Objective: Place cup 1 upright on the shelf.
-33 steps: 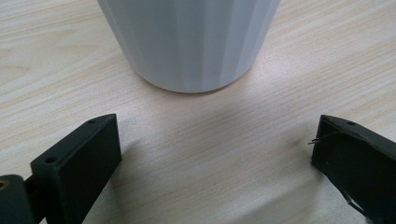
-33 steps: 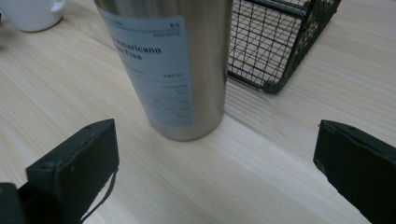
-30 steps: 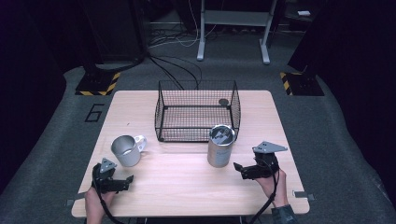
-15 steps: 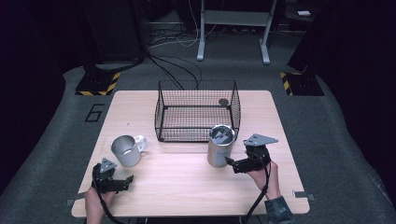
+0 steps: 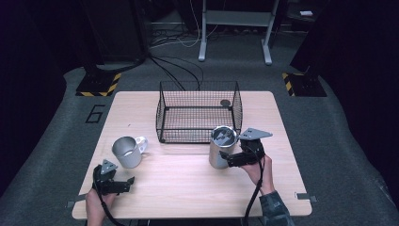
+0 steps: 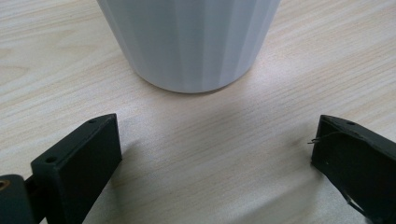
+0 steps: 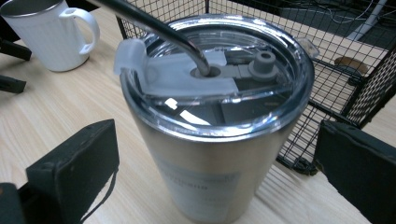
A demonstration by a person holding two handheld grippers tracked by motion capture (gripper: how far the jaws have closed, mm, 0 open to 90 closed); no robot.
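Two sets of tongs are held spread over the desk. The right tongs [image 5: 225, 159] are placed around the steel tumbler [image 5: 221, 147], which stands near the desk's right edge, just before the wire basket [image 5: 197, 113]; contact cannot be made out. Its straw is cut off at the right gripper view's top. The left tongs [image 5: 128, 181] are held near the front left corner, close to the white mug [image 5: 127, 151], whose upper part is cropped in the left gripper view.

the tabletop [image 5: 188, 188] is brightly lit from above while the surroundings sink into darkness; glare streaks the tumbler lid [image 7: 215, 74], and the high view is soft.
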